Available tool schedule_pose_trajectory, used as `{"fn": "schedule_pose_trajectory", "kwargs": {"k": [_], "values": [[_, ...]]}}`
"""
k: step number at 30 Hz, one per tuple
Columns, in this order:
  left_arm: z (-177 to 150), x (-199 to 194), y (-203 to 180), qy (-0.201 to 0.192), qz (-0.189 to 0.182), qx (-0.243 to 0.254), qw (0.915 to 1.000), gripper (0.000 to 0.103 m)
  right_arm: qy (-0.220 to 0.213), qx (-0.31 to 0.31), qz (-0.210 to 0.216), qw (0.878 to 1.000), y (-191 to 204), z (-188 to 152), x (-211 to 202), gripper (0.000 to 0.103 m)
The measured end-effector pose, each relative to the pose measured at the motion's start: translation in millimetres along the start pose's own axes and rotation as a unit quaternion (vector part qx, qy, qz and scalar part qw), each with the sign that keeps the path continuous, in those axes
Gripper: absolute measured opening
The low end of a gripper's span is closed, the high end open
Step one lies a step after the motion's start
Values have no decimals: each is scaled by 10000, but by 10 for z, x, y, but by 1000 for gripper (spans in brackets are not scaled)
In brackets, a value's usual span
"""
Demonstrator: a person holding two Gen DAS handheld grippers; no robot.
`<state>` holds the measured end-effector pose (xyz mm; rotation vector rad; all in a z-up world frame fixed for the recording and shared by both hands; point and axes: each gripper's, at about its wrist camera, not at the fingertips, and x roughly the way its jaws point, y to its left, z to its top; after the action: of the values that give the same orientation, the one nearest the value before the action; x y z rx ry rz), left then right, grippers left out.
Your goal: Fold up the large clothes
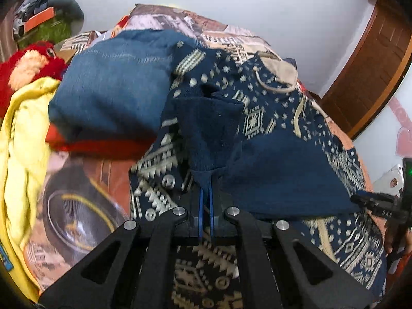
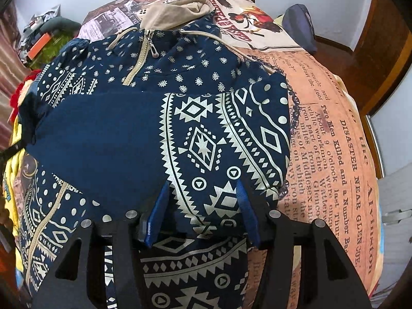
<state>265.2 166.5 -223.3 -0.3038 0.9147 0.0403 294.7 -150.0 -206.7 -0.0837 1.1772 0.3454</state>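
Note:
A navy hoodie [image 2: 159, 118] with cream geometric print, a beige hood and a zipper lies on the bed; it also shows in the left wrist view [image 1: 270, 134]. My left gripper [image 1: 206, 180] is shut on the dark blue cuff of its sleeve [image 1: 208, 134], which is lifted and folded across the body. My right gripper [image 2: 203, 193] is open, its blue fingers [image 2: 159, 206] spread just over the folded sleeve near the hoodie's right edge. The right gripper's black tip [image 1: 378, 203] shows at the right of the left wrist view.
The bed [image 2: 334, 134] has a newspaper-print sheet. At the left lie blue jeans [image 1: 110, 82], a yellow garment [image 1: 23, 139] and a red plush toy [image 1: 28, 61]. A wooden door [image 1: 373, 59] stands at the right; cluttered shelves at far left.

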Motion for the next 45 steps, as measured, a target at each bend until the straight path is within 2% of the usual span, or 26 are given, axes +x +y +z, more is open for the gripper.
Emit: {"fn": "schedule_pose_trajectory", "kwargs": {"k": [3,6,9,12,16,17,18,19,21,24,27,34,38,41,45], "values": [[-132,33,24,159,47,-8,9999,7,5,14,-7,10000,4,-15,-5,51],[-251,72,94,337,318,-86,9989,15,0,40,-4,10000,-4,-20,-7,51],[-350,70,197,428,701,-219,9964,15,-5,55,-14,10000,-3,-29,-6,52],[-420,64,317,634,802,-252,9944,15,-2,70,-2,10000,-5,-35,-13,52],[-410,-49,299,670,983,119,9928,17,18,42,-20,10000,-1,-29,-51,52],[-378,-88,261,633,1015,238,9925,18,15,31,-43,10000,0,-14,-66,52],[-338,-124,225,593,994,313,9928,24,-22,40,-67,10000,-4,7,-91,52],[-277,-173,172,528,945,392,9934,32,-66,51,-86,9999,-11,28,-115,52],[-124,-243,76,368,868,513,9942,38,-176,56,-143,9997,-32,93,-183,52],[135,-311,-149,119,749,795,9939,41,-464,78,-218,9987,-70,231,-328,52],[476,-333,-420,-142,534,1035,9931,58,-758,129,-182,9969,-134,415,-479,52],[1186,-159,-968,-479,142,1370,9893,59,-1470,299,-134,9886,-221,890,-761,59],[1523,96,-1190,-464,6,1419,9888,60,-1701,206,-26,9852,-174,1154,-738,60],[1706,363,-1299,-342,-71,1388,9897,60,-1718,82,-67,9851,-126,1332,-603,61],[1900,768,-1374,-59,-233,1206,9924,60,-1514,-66,-36,9884,-49,1579,-274,61]]}}
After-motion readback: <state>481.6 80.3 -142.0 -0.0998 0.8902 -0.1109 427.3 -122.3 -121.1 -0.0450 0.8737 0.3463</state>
